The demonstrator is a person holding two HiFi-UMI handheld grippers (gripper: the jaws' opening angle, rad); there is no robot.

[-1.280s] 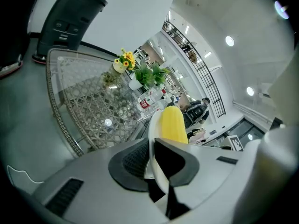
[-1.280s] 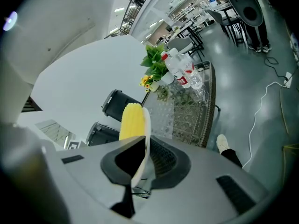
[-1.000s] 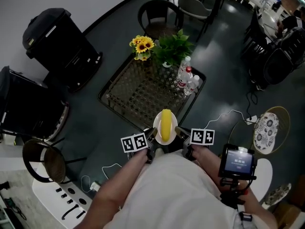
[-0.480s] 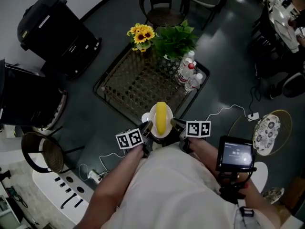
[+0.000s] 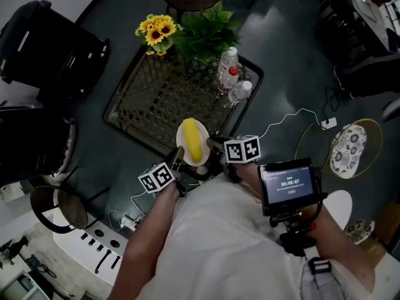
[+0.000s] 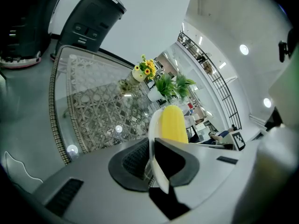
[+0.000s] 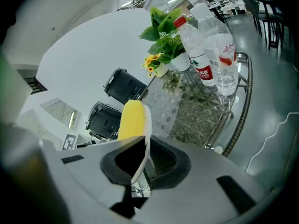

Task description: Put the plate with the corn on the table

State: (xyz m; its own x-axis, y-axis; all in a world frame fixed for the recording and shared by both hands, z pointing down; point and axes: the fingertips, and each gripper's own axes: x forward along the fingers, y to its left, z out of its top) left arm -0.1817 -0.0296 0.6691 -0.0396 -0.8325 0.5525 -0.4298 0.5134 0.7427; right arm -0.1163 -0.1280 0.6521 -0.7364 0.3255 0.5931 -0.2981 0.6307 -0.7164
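the job looks about midway: the plate (image 5: 183, 139) with the corn (image 5: 194, 141) is held up at the near edge of the table (image 5: 150, 102), centre of the head view, and nothing shows it resting on the glass yet. what's left, as i judge it, is to carry it over the woven top and set it down, clear of the bottles (image 5: 229, 74) and the sunflowers (image 5: 156, 31) at the far end. the left gripper (image 5: 179, 157) is clamped on the plate's left rim and the right gripper (image 5: 213, 145) on the opposite rim. in each gripper view the thin white edge sits pinched between the dark fingers (image 6: 133, 160). the corn lies just beyond them along the plate's middle, seemingly apart from both pairs.
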